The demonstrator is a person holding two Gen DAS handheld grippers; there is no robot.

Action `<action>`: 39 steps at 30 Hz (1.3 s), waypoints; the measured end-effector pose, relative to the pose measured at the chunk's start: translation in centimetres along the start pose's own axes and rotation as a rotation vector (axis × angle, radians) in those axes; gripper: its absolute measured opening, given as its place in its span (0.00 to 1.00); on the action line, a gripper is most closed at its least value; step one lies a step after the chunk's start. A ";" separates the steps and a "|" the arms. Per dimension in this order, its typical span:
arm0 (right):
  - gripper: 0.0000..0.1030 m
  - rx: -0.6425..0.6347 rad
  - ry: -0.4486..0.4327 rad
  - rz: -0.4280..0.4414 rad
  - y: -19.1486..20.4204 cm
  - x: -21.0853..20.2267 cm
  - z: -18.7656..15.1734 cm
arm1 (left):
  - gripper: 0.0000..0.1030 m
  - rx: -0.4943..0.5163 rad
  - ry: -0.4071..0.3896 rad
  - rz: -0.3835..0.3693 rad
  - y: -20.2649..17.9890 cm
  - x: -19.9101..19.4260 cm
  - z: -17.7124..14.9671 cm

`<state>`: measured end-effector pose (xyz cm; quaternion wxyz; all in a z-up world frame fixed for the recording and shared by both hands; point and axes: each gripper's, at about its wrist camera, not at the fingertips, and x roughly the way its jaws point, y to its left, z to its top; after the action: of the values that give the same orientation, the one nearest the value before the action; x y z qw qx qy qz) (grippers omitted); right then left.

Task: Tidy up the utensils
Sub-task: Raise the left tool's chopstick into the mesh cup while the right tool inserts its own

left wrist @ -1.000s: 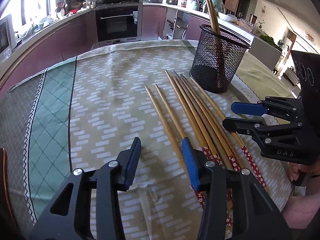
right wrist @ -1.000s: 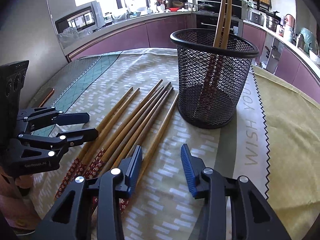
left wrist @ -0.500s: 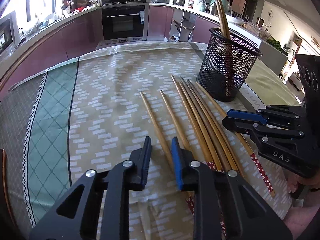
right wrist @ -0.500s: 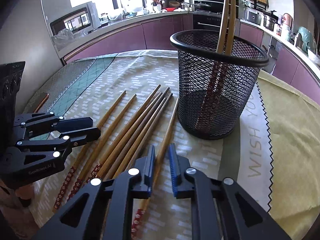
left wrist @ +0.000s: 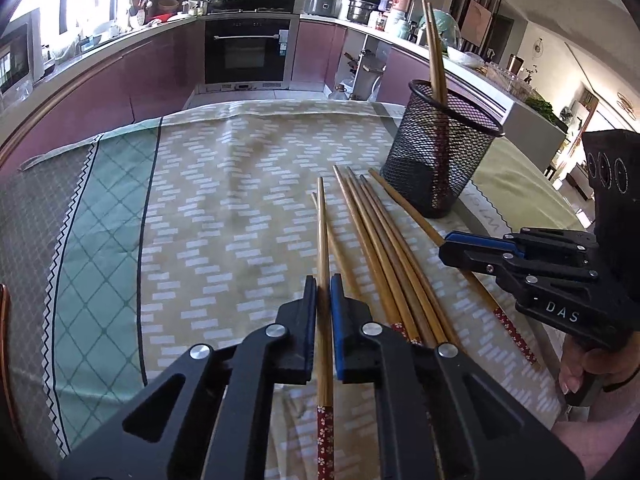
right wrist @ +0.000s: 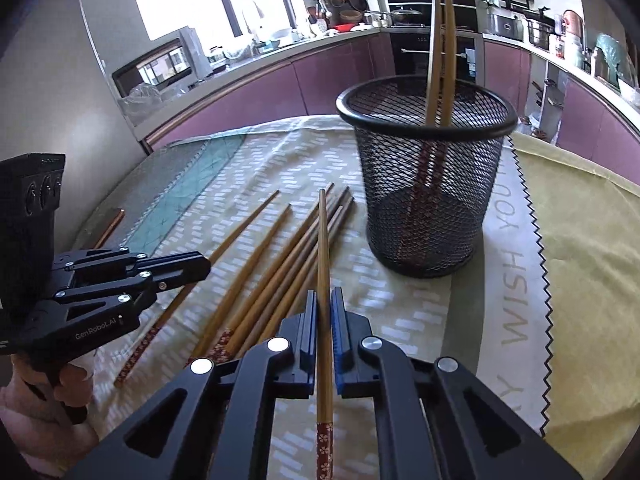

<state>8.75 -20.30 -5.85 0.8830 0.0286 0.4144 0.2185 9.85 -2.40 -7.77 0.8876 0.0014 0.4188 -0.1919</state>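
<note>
Left gripper (left wrist: 323, 286) clamps one chopstick (left wrist: 322, 248); right gripper (right wrist: 324, 300) clamps another (right wrist: 322, 256), cup (right wrist: 428, 184) at upper right of frame.

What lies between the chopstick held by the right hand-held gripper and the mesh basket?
In the right wrist view, only bare tablecloth separates the held chopstick from the mesh basket; the loose chopsticks lie on its other side.

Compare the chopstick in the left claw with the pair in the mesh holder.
The chopstick clamped in the left claw is nearly level; the pair in the mesh holder stands steeply, leaning free on its rim. The clamped chopstick's red end points back at the camera; the pair's red ends sit down inside. Both are tan wood.
</note>
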 end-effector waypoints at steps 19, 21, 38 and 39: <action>0.06 -0.041 0.055 0.003 0.3 1.7 0.2 | 0.08 0.025 0.068 -0.031 -0.1 1.8 0.1; 0.06 -0.042 0.026 0.011 0.3 0.9 0.3 | 0.07 0.022 0.060 -0.036 -0.1 1.6 0.3; 0.05 -0.015 -0.237 0.065 -1.8 -8.2 3.1 | 0.07 0.061 -0.145 -0.216 -1.4 -6.6 4.8; 0.05 -0.015 -0.251 0.064 -1.9 -8.6 3.4 | 0.07 0.063 -0.157 -0.223 -1.5 -7.0 5.1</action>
<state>7.16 -25.13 2.11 0.9208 0.0623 0.2978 0.2441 9.07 -2.23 0.97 0.8903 -0.0324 0.3393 -0.3020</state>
